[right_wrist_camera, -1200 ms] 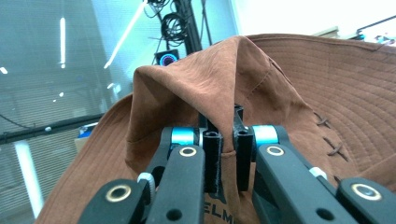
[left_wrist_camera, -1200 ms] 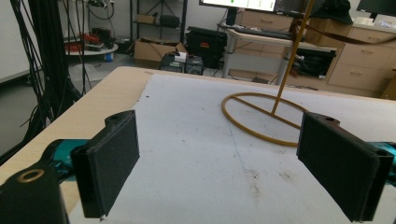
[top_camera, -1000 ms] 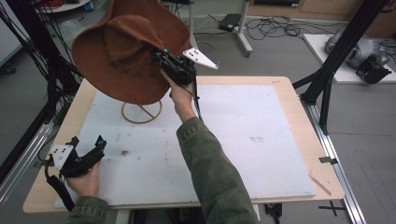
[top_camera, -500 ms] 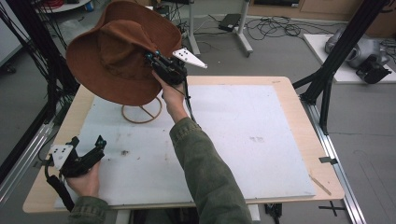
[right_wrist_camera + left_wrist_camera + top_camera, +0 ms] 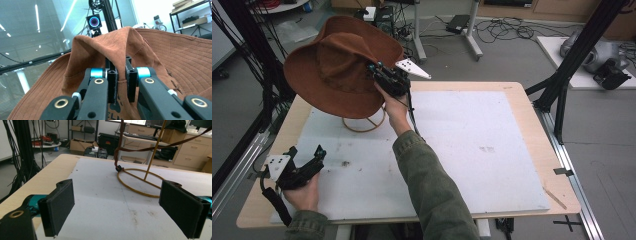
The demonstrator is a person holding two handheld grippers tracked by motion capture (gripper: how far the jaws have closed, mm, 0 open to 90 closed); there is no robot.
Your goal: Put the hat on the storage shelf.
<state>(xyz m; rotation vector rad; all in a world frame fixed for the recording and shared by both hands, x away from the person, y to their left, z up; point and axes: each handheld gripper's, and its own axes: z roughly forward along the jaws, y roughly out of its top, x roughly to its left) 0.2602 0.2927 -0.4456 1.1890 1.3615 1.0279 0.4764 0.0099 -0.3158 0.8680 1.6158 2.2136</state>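
My right gripper (image 5: 379, 75) holds a brown wide-brimmed hat (image 5: 337, 65) up in the air above the table's far left, tilted. In the right gripper view the gripper (image 5: 119, 75) is shut on a fold of the hat's fabric (image 5: 162, 55). Below the hat stands a yellow wire stand (image 5: 362, 125) with a ring base. At the front left my left gripper (image 5: 307, 160) rests low over the mat, open and holding nothing. From the left gripper view, that gripper (image 5: 120, 212) faces the stand's ring (image 5: 140, 187), and the hat's cord (image 5: 120, 150) hangs down to it.
A white mat (image 5: 472, 150) covers most of the wooden table (image 5: 532, 100). Black frame posts (image 5: 562, 90) rise at the right edge and cables hang at the left. Overhead in the right gripper view is a ring-lit camera (image 5: 94, 22).
My right gripper has carried the hat a little to the left and lower, tilting it over the stand. The left gripper has stayed still.
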